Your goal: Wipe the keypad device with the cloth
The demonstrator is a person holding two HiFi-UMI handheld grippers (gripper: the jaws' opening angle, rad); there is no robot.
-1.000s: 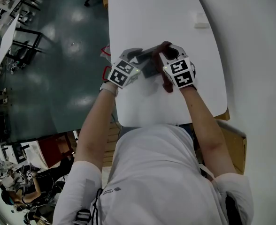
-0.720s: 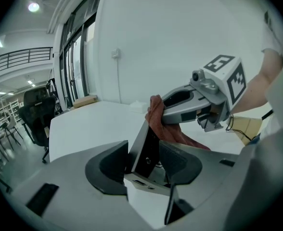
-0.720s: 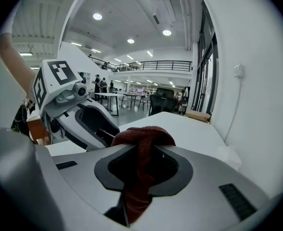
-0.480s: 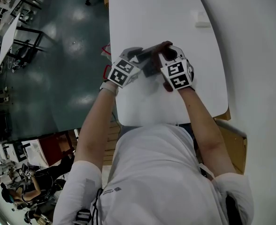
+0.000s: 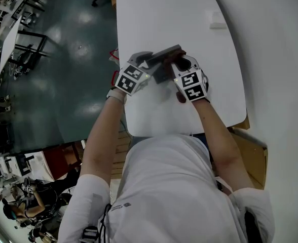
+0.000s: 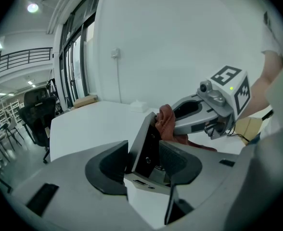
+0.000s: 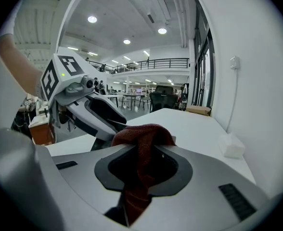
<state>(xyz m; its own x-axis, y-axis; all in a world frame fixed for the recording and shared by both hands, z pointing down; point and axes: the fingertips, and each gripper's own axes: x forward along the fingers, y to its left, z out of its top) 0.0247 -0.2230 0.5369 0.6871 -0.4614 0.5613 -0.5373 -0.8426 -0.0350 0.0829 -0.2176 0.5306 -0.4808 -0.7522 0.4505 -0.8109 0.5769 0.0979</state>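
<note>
At near end of surface (image 5: 164, 14): left claw (image 6: 148, 165) clamps keypad (image 6: 142, 146) tilted on edge; right claw (image 7: 142, 170) pinches cloth (image 7: 142, 136) against its top. Hard rubbing could twist keypad loose; cloth may slip.

Both bare forearms reach forward, wrists close together. The left gripper (image 5: 152, 65) has its jaws clamped on the keypad device (image 6: 144, 147), tilted on edge between its fingers. The right gripper (image 7: 140, 165) angles in tip to tip, jaws pinched on the cloth (image 7: 144, 134), bunched just past its fingertips.
</note>
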